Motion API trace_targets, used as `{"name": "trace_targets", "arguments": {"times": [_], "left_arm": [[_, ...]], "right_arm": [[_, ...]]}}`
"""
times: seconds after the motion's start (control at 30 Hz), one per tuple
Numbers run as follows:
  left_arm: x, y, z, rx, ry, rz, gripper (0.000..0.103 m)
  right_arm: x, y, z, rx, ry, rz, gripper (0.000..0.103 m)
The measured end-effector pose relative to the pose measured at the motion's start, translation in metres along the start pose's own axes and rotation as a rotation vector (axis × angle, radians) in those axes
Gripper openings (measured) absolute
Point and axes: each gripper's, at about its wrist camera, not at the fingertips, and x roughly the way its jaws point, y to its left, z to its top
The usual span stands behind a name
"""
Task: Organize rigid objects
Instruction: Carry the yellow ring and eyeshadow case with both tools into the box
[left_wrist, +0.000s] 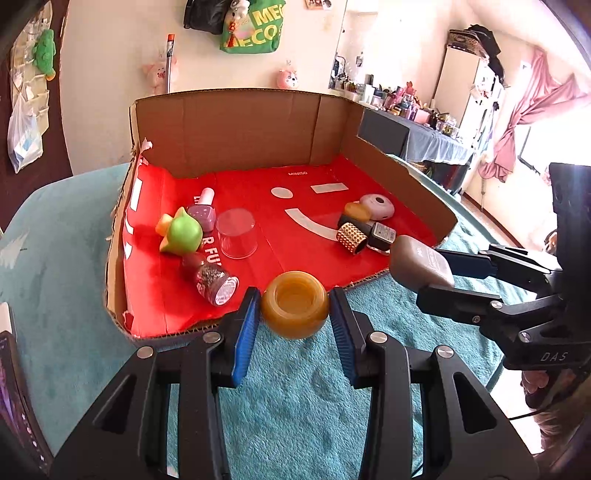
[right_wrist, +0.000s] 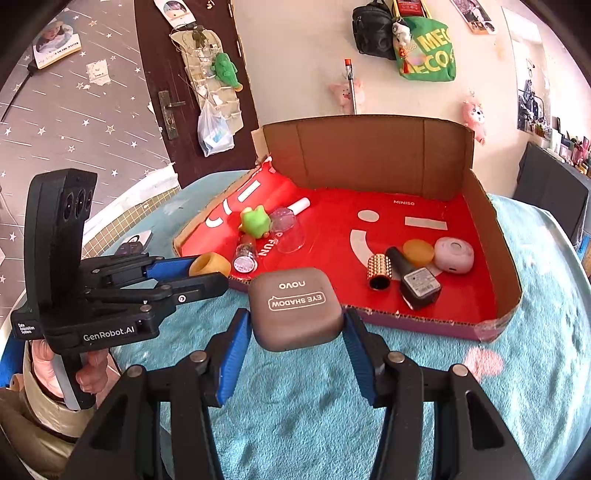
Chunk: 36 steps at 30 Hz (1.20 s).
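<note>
My left gripper (left_wrist: 294, 308) is shut on an amber round jar (left_wrist: 294, 309), held above the teal blanket just before the box's front edge; the same amber round jar (right_wrist: 209, 264) shows in the right wrist view in the left gripper (right_wrist: 207, 271). My right gripper (right_wrist: 295, 317) is shut on a brown eye shadow case (right_wrist: 295, 308), also in front of the box. That eye shadow case (left_wrist: 419, 260) appears at the right in the left wrist view, in the right gripper (left_wrist: 436, 273). The cardboard box (left_wrist: 236, 125) has a red floor and an open front.
In the box on the left lie a green toy (left_wrist: 181, 232), a clear cup (left_wrist: 236, 232) and a glitter bottle (left_wrist: 212, 282). On the right lie a studded gold tube (left_wrist: 351, 238), a dark polish bottle (left_wrist: 380, 236), an amber lid (left_wrist: 356, 211) and a pink round case (left_wrist: 376, 206). A teal blanket (left_wrist: 295, 406) covers the surface.
</note>
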Motion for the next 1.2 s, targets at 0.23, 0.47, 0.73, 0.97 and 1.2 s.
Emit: {"name": "trace_targets", "arguments": {"times": [0.23,0.47,0.73,0.97,1.2], "left_arm": [[0.011,0.001,0.008,-0.003,0.007,0.001,0.036],[0.027,0.008,0.016,-0.019,0.04,-0.002,0.036],[0.048,0.014,0.02,-0.037,0.101,-0.03,0.036],[0.066,0.017,0.018,-0.035,0.15,-0.038,0.036],[0.073,0.022,0.02,-0.041,0.163,-0.036,0.036]], "right_arm": [[0.01,-0.007,0.01,0.002,0.006,-0.008,0.054],[0.027,-0.014,0.02,0.013,0.047,-0.008,0.054],[0.048,-0.026,0.026,0.053,0.105,0.018,0.054],[0.068,-0.032,0.028,0.075,0.163,0.034,0.054],[0.075,-0.034,0.031,0.091,0.187,0.047,0.054]]}}
